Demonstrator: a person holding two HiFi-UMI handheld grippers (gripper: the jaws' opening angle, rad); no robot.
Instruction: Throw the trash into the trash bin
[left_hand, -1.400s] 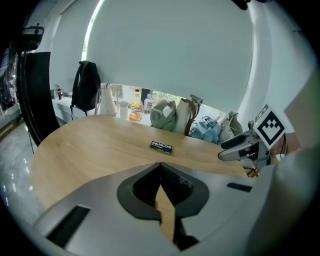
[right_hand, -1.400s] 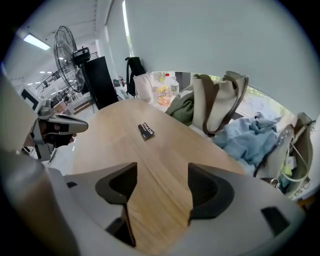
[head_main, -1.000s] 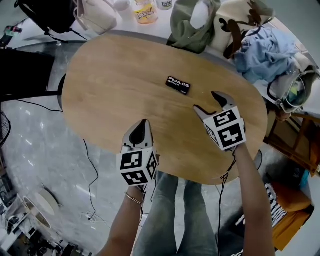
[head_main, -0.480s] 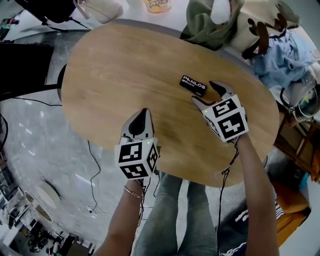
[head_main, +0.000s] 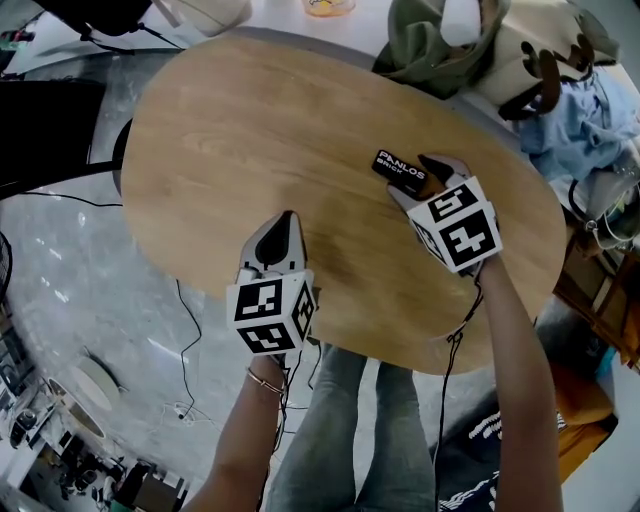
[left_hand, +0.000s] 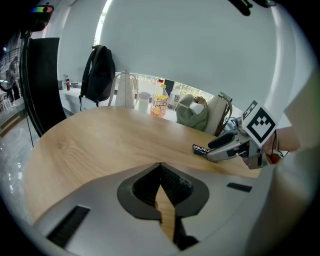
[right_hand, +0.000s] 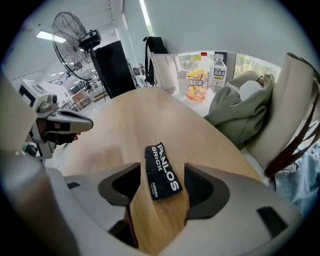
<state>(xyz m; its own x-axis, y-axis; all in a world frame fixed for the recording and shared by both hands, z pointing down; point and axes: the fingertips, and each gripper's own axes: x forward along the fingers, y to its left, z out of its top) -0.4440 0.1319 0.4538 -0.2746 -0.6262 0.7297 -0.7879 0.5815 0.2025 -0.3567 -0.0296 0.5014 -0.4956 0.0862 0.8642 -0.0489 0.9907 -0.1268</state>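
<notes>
A black wrapper (head_main: 398, 170) with white print lies flat on the oval wooden table (head_main: 250, 130). My right gripper (head_main: 412, 180) points steeply down over it. In the right gripper view the wrapper (right_hand: 162, 170) lies between the jaws of that gripper (right_hand: 161, 176). The jaws have just been closing, but the pads do not press on it, so it is open. My left gripper (head_main: 285, 228) hovers near the table's front edge with its tips together and nothing held (left_hand: 160, 167). From the left gripper view the wrapper (left_hand: 201, 149) shows at the right gripper's tips (left_hand: 214, 150).
A green bag (head_main: 430, 45), a cream bag with brown antlers (head_main: 530, 60) and blue cloth (head_main: 600, 120) crowd the table's far right. A yellow snack bag (right_hand: 197, 82) and a bottle (right_hand: 218, 67) stand behind. Cables run across the floor (head_main: 180, 330). I see no bin.
Both grippers have moved forward over the table. The right one has come down around the wrapper, which lay ahead of it before, and its jaws stand a little narrower.
</notes>
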